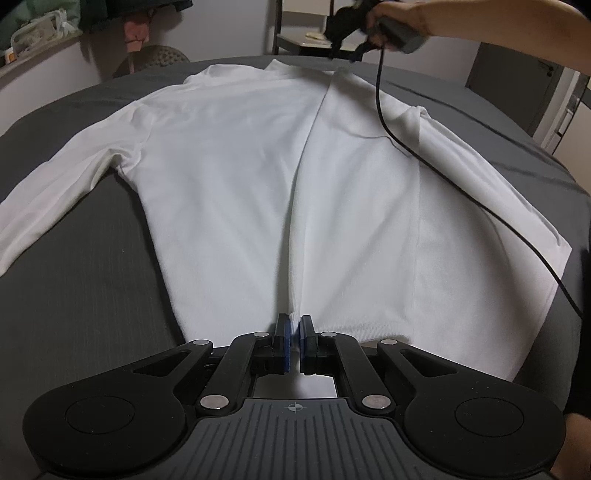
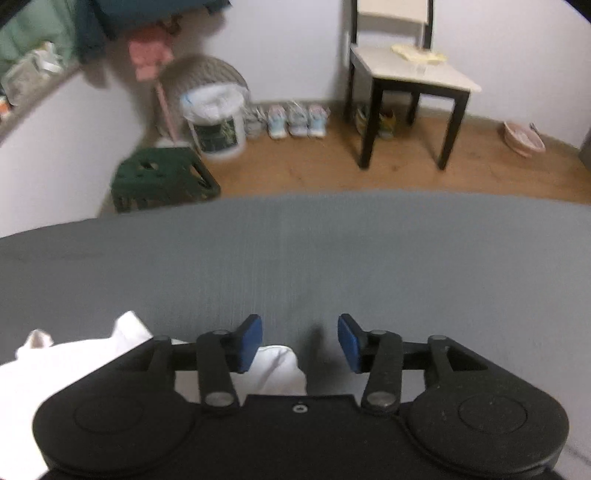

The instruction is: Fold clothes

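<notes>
A white long-sleeve shirt (image 1: 229,177) lies spread on the grey bed (image 1: 85,295), with its right side folded over along a crease running from hem to collar. My left gripper (image 1: 294,332) is shut on the hem at the near end of that crease. At the far end, near the collar, a hand (image 1: 399,18) holds my right gripper (image 1: 345,55) just above the cloth. In the right wrist view the right gripper (image 2: 300,338) is open with nothing between its blue pads, and the shirt's (image 2: 273,365) top edge lies beneath its left finger.
A black cable (image 1: 443,177) trails across the shirt's right half. Past the bed's (image 2: 295,258) far edge, on the wooden floor, stand a chair (image 2: 410,70), a white bucket (image 2: 218,122), a green stool (image 2: 162,177) and several shoes (image 2: 295,118).
</notes>
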`<state>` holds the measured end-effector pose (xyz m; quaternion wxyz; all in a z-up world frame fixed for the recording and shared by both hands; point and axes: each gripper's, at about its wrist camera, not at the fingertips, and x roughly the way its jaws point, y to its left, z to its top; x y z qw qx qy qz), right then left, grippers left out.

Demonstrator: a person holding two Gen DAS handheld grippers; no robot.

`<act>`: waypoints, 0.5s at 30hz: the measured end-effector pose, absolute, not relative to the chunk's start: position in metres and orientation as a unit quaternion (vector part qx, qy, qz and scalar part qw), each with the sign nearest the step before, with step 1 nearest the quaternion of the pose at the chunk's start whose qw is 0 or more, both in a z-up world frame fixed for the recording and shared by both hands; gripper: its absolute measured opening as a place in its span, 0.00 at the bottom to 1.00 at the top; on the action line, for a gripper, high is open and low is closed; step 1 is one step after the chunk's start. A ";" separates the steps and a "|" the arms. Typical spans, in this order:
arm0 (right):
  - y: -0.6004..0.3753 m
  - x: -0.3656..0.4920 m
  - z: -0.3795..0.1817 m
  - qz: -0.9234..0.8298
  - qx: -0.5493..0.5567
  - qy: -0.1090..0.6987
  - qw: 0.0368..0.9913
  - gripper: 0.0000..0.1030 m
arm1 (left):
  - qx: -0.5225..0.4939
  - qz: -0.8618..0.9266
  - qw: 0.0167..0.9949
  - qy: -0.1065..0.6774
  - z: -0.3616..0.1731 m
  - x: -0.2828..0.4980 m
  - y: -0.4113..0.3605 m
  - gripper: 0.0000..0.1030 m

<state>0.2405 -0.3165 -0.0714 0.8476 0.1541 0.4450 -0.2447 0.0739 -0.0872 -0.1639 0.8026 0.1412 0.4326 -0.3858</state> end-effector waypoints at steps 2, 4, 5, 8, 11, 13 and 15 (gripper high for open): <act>-0.309 0.220 -0.069 -0.225 0.143 0.443 0.856 0.48 | 0.135 -0.383 0.804 0.435 -0.162 0.075 -0.087 0.03; -0.298 0.201 -0.080 -0.181 0.152 0.443 0.865 0.48 | 0.126 -0.375 0.810 0.433 -0.159 0.075 -0.084 0.14; -0.293 0.194 -0.088 -0.166 0.158 0.450 0.863 0.51 | 0.118 -0.369 0.816 0.430 -0.156 0.074 -0.080 0.25; -0.277 0.174 -0.116 -0.159 0.156 0.467 0.856 0.63 | 0.063 -0.326 0.850 0.410 -0.143 0.076 -0.053 0.72; -0.250 0.136 -0.104 -0.134 0.141 0.382 0.903 0.63 | 0.016 -0.243 0.888 0.390 -0.127 0.084 -0.008 0.85; -0.232 0.107 -0.095 -0.084 0.157 0.347 0.921 0.64 | -0.001 -0.178 0.910 0.375 -0.120 0.092 0.031 0.85; -0.213 0.075 -0.085 -0.026 0.170 0.324 0.930 0.64 | -0.017 -0.096 0.928 0.359 -0.115 0.100 0.076 0.85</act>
